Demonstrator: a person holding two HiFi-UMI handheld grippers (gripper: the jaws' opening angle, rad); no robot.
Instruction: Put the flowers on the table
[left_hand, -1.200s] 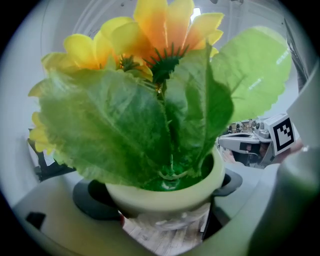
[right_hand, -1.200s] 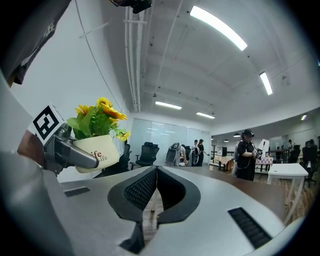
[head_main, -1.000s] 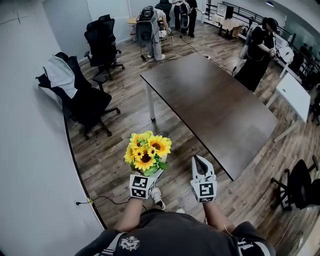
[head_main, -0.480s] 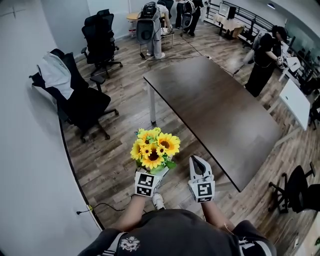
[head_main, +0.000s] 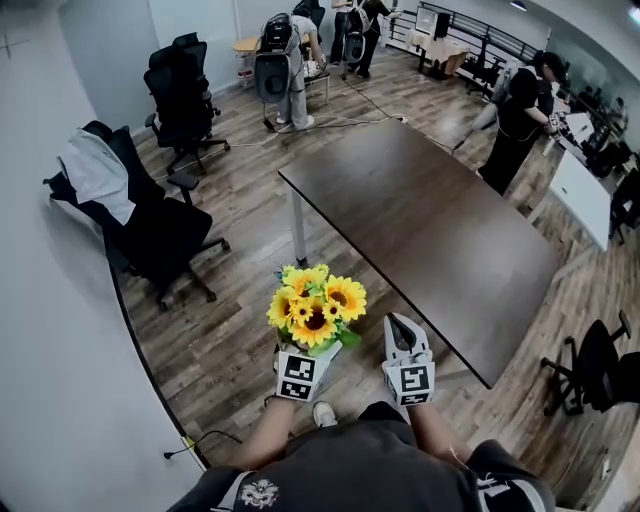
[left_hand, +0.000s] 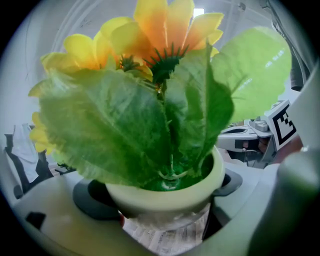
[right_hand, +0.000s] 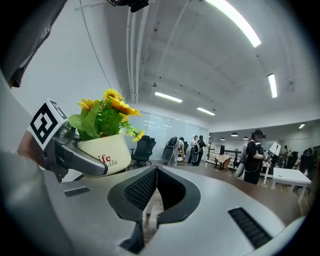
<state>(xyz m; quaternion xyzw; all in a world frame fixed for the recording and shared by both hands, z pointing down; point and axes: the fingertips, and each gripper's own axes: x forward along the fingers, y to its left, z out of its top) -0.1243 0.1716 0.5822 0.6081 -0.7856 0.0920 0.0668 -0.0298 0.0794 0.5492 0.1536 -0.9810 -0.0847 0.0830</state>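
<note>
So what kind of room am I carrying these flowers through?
Probably an open-plan office or lab: black swivel chairs, a long dark table on a wood-plank floor, and a person standing by a white desk.

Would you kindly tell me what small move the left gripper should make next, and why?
Probably carry it forward and rightward toward the table. The left gripper is shut on the flower pot, which hangs over the wooden floor, short of the table's near edge.
</note>
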